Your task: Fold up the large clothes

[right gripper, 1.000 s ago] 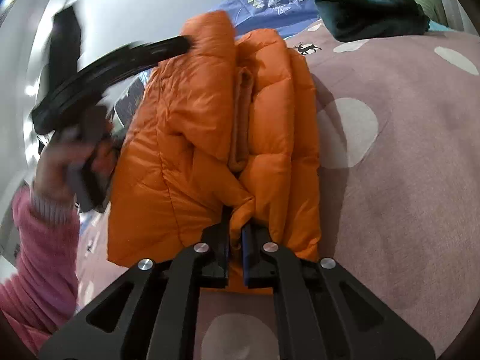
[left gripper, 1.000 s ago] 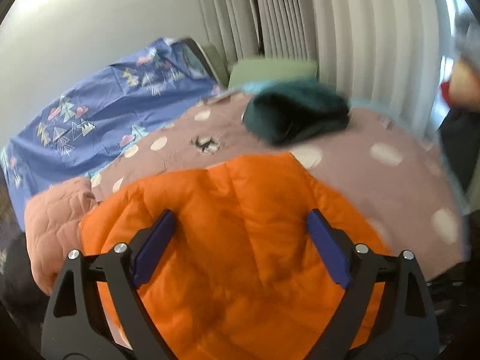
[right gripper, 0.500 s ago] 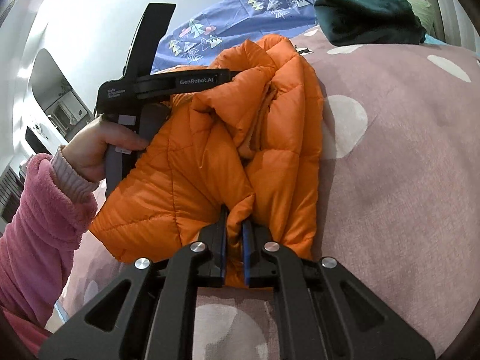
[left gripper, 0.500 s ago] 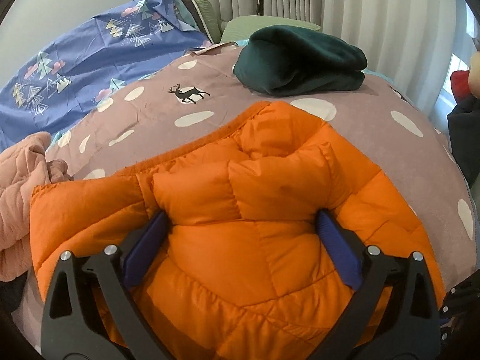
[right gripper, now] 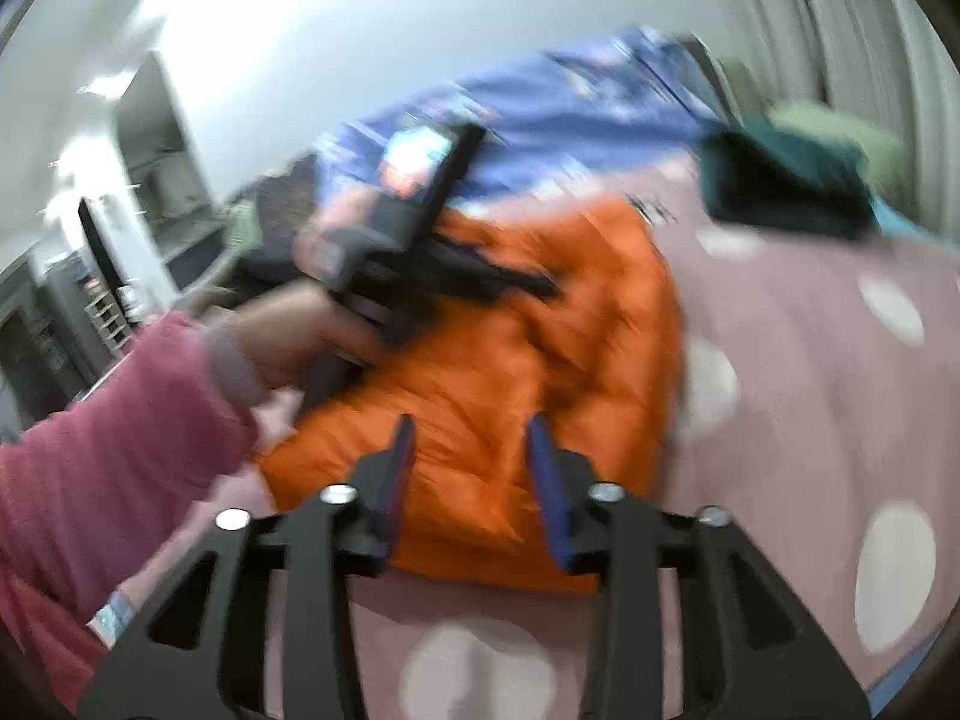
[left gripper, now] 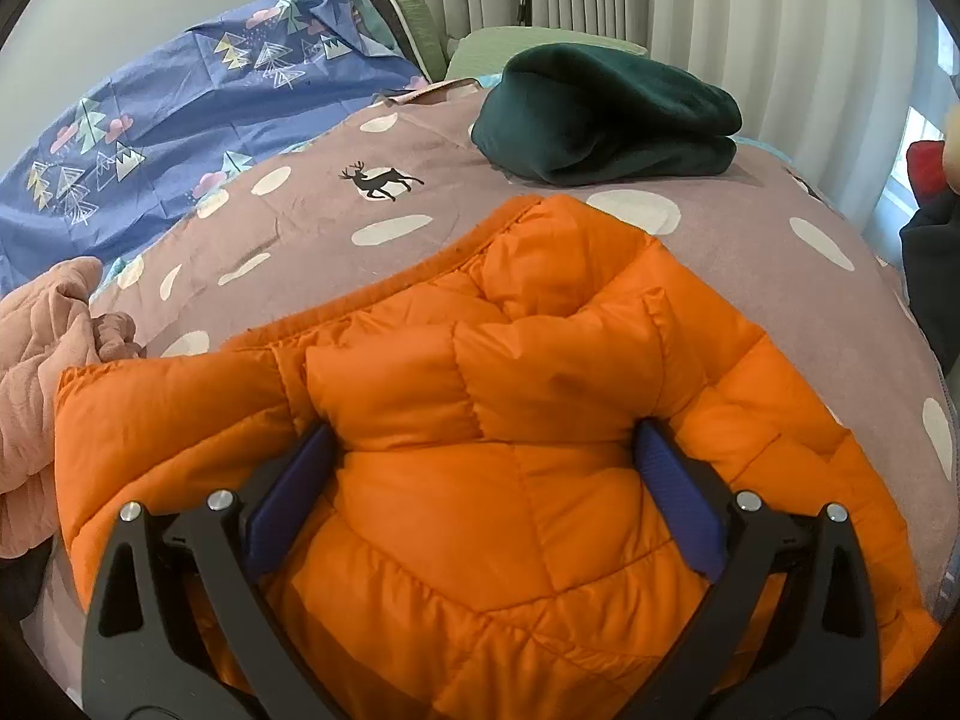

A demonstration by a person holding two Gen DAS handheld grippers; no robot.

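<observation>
Right gripper (right gripper: 471, 474) newly off orange jacket (right gripper: 510, 360)

Mauve bedspread (left gripper: 750, 252) across the bed, dotted with white ovals, one black deer (left gripper: 381, 179) printed toward the far left. Folded dark green fleece (left gripper: 606, 114) lying on the spread at the far side, right of the deer. Pale green pillow (left gripper: 528, 39) just behind it, against the curtain (left gripper: 750, 18). Blue sheet (left gripper: 180, 114) with tree and cloud prints draped over the far left. Crumpled pink garment (left gripper: 42, 372) at the near left edge. Dark clothing (left gripper: 930, 276) at the right edge. In the blurred right view, shelving (right gripper: 102, 312) far left by the white wall (right gripper: 360, 18).
</observation>
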